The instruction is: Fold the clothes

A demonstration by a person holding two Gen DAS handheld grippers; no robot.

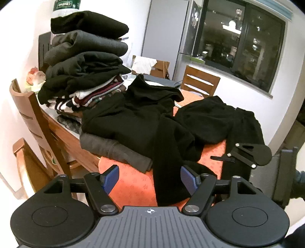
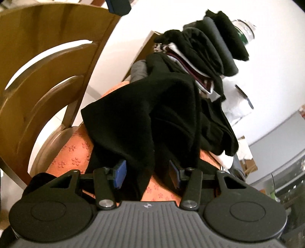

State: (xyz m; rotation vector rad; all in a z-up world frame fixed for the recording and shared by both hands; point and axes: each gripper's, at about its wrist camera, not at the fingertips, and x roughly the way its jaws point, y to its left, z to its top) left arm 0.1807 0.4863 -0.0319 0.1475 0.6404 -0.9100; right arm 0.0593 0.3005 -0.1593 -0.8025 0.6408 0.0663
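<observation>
- Orange cloth (image 1: 133, 183) with small flower print, spread over the table directly beneath both claws; bare patch visible between the left claw's fingers.
- Stack of folded clothes (image 1: 85, 63), far ahead and to the left of the left claw; dark pieces on top, striped maroon-and-white ones lower down. Clear bottle (image 1: 64, 7) behind its top.
- Loose black garment (image 1: 137, 118), unfolded, sprawled ahead of the left claw, overlapping a grey folded piece (image 1: 118, 152) on its left side.
- One long black strip of that garment (image 1: 167, 171), trailing down between the left claw's fingers, closer to the right blue pad (image 1: 187, 176).
- Left gripper (image 1: 148, 177): released, fingers spread wide, pads not pressing the fabric.
- Right gripper (image 2: 147, 175): partly spread; black fabric (image 2: 152, 118) bunched and draped between the blue pads, rising ahead of the claw. Grip on it: cannot tell.
- Wooden chair (image 2: 47, 63), left of the right claw.
</observation>
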